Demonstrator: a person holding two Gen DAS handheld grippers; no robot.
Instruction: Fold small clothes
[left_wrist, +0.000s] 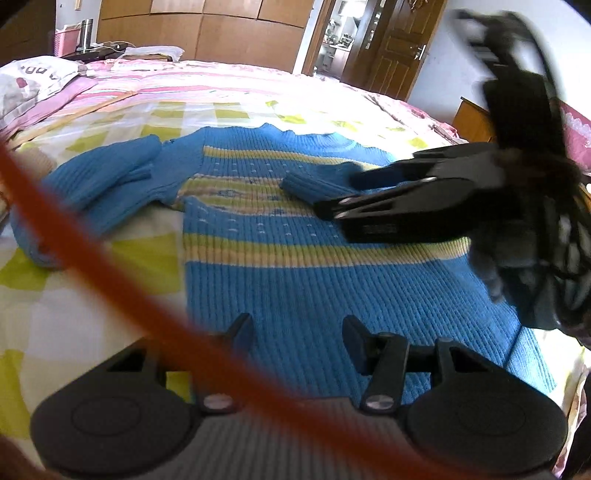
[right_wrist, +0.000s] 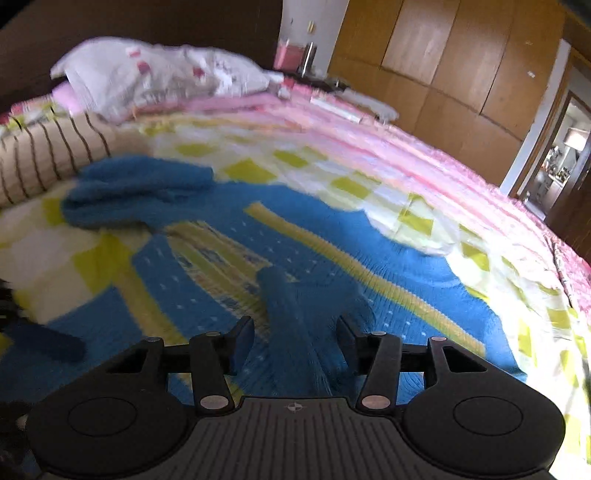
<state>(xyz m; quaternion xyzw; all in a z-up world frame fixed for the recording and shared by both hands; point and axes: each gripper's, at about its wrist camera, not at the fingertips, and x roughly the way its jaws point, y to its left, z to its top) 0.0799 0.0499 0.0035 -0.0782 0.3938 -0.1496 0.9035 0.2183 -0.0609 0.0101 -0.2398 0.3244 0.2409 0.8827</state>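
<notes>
The sweater (left_wrist: 295, 258) lay flat on the bed (left_wrist: 110, 288) for folding; the right tool (right_wrist: 295, 339) stood part-open astride its sleeve (right_wrist: 291, 317), apparently released, while the left tool (left_wrist: 297, 332) hovered part-open and empty over its hem.

A bed (left_wrist: 122, 295) wears a yellow-checked sheet (right_wrist: 258, 166) beside a pink quilt (left_wrist: 221, 85). A white pillow (right_wrist: 147, 74) lies near wooden wardrobes (right_wrist: 443, 55) and a brown door (left_wrist: 395, 55).
</notes>
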